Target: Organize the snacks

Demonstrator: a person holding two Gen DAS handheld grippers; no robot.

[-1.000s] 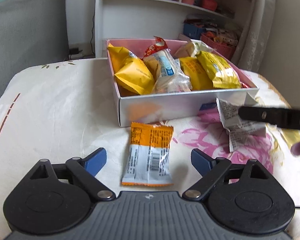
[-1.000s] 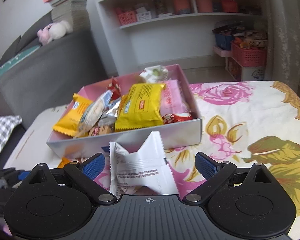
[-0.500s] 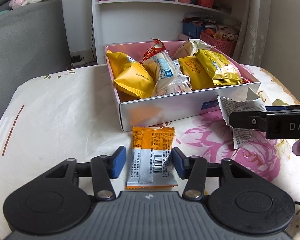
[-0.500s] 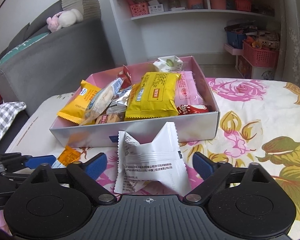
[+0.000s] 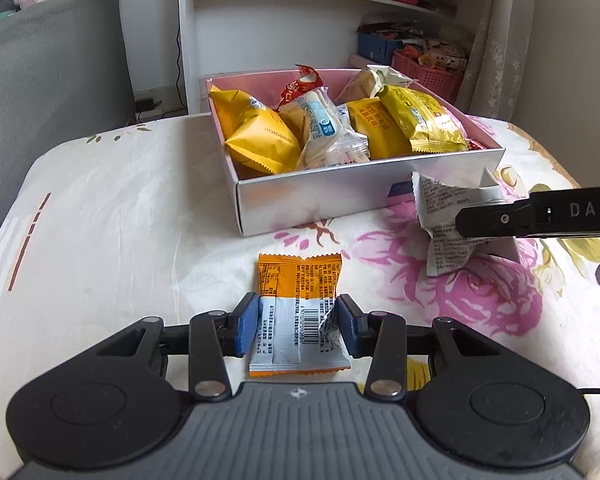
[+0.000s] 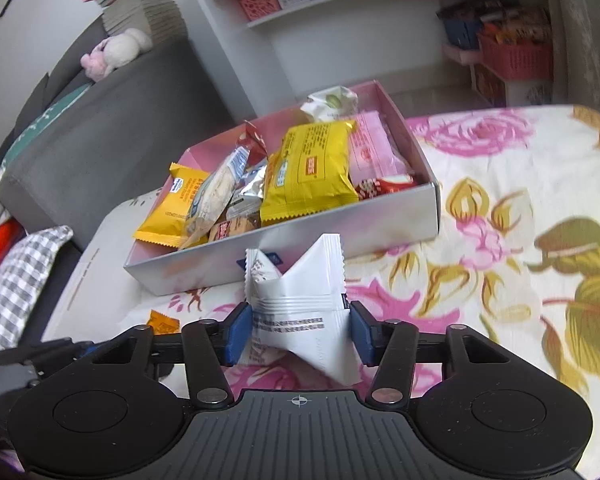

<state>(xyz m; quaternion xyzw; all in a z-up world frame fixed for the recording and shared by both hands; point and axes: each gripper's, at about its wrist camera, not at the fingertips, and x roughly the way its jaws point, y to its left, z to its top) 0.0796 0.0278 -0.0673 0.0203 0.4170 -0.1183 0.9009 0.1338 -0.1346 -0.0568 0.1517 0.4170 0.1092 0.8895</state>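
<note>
My left gripper [image 5: 297, 330] is shut on an orange and white snack packet [image 5: 297, 312] that lies on the flowered cloth in front of the box. My right gripper [image 6: 300, 334] is shut on a white snack packet [image 6: 300, 296] and holds it just in front of the box; that packet also shows in the left wrist view [image 5: 448, 220], off the cloth. The pink-lined snack box [image 5: 340, 200] holds several yellow, white and red packets. The orange packet's corner shows in the right wrist view [image 6: 161, 322].
A flowered tablecloth [image 6: 520, 240] covers the table. A grey sofa [image 5: 51, 72] stands at the left and white shelves [image 5: 300, 20] with baskets behind the box. A checked cushion [image 6: 15, 280] lies at the left edge.
Both grippers have closed on their packets: the left on the orange packet, the right on the white one. The right gripper has lifted the white packet a little.
</note>
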